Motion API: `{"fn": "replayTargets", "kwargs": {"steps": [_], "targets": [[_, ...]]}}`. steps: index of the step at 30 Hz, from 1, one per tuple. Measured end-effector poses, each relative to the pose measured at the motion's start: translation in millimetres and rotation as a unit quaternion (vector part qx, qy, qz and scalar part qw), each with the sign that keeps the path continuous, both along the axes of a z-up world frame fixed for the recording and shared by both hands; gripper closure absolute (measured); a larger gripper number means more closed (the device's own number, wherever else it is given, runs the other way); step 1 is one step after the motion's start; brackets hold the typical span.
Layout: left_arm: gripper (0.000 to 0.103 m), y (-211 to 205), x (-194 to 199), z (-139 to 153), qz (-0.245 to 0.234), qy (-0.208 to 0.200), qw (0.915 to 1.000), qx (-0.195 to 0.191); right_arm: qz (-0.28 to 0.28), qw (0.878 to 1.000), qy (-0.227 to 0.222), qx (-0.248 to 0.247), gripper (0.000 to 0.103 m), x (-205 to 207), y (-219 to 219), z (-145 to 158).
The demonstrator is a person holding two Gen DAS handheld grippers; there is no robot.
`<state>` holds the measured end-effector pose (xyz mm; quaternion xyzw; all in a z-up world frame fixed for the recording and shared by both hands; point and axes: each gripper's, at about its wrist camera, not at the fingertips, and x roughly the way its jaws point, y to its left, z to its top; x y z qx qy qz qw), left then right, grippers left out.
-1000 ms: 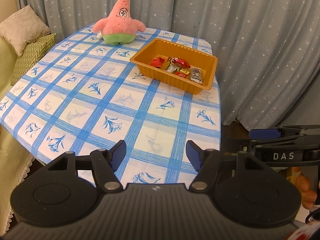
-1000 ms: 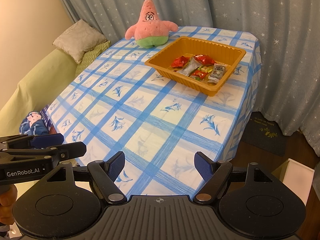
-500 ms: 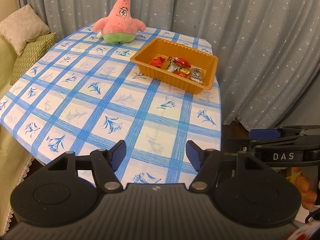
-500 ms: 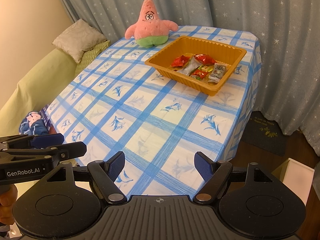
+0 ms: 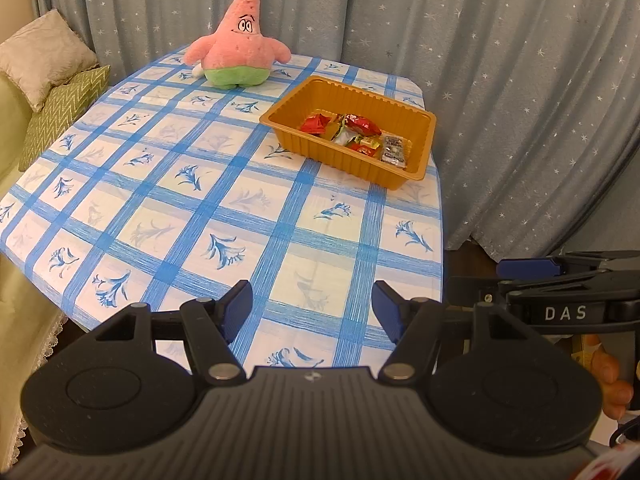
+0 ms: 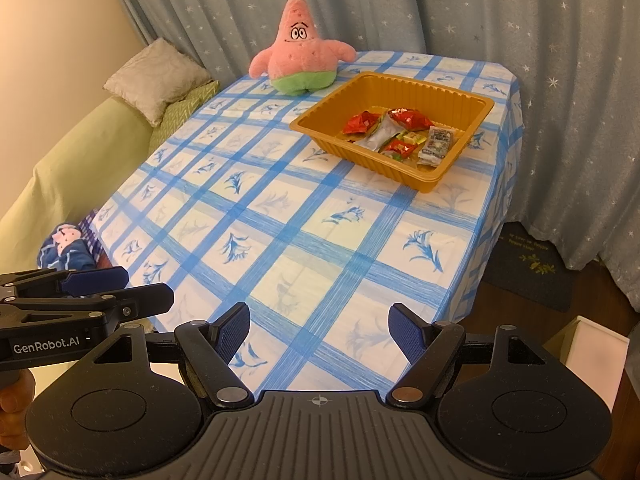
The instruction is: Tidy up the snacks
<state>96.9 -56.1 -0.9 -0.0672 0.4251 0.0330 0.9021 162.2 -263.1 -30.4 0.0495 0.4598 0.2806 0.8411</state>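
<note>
Inside orange tray [image 6: 456, 162]: wrapped snacks [image 6: 400, 134].

Warm, even indoor light; soft shadows only. Both views sharp, no motion blur. Strong fisheye bending and dark vignette at corners.

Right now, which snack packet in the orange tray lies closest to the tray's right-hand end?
The dark grey printed packet. It lies nearest the orange tray's right-hand end, beyond the red packets and the silver one.
</note>
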Motion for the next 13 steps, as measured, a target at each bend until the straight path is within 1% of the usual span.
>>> {"fn": "replayTargets", "kwargs": {"steps": [11,13], "targets": [[0.039,1.7,12.1,-1.8,-0.005,-0.002,1.0,-0.002,-0.002,1.0,0.002,0.0,0.027,4.3,2.2,-1.5],[0.036,2.7,12.9,-2.6,-0.003,0.001,1.0,-0.002,-0.003,1.0,0.005,0.0,0.027,7.2,3.2,-2.6]]}}
